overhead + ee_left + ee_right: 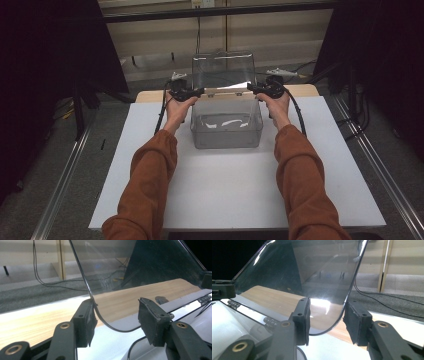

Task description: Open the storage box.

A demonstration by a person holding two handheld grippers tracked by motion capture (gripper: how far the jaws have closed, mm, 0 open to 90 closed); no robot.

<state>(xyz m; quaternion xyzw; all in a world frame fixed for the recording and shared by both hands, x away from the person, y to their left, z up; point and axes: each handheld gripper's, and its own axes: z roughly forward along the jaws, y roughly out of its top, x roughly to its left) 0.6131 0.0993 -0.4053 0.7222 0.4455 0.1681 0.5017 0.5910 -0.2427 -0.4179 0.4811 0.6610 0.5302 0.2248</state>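
A clear plastic box (226, 131) stands on the white tabletop (225, 195), its hinged lid (223, 70) raised upright at the back. My left gripper (197, 92) is at the lid's lower left corner and my right gripper (251, 90) at its lower right corner. In the left gripper view the lid's (140, 265) rounded corner hangs between the jaws of the left gripper (117, 315), close to one pad and clear of the other. In the right gripper view the lid (307, 272) likewise sits loosely between the spread jaws of the right gripper (327, 315).
A wooden board (150, 95) shows behind the white top. Metal rails run along the floor at the left (65, 175) and right (380, 170). Cables (40, 277) lie on the grey carpet beyond the table. Small hinges (270, 321) join lid and box.
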